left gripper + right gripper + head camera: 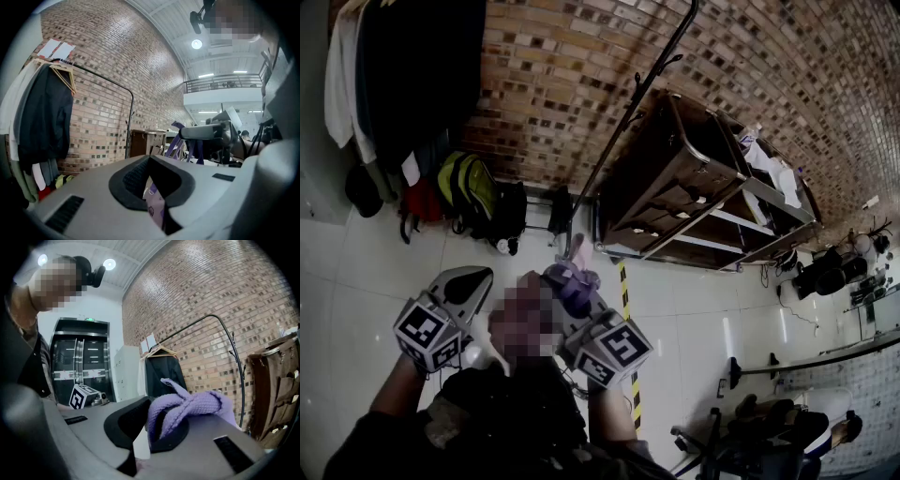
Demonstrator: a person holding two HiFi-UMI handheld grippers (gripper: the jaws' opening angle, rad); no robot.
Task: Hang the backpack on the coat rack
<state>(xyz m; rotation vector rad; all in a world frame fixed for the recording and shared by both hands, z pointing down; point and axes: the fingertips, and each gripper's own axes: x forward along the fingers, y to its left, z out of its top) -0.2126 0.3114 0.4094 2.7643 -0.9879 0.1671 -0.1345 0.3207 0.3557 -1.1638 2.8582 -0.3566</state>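
Right gripper [137,444]: clamped on purple strap [190,408]
Left gripper [153,188]: pinching lilac backpack fabric [156,209]
Coat rack [130,122]: ahead, against brick wall [103,70]

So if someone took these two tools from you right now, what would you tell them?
Right hand-held gripper: shut on the purple strap of the backpack.
Left hand-held gripper: backpack fabric shows between its jaws; grip unclear.
Backpack: held up, apart from the rack by the brick wall.
Done: picked up.
Left: carry it over, hang the strap on the rack.
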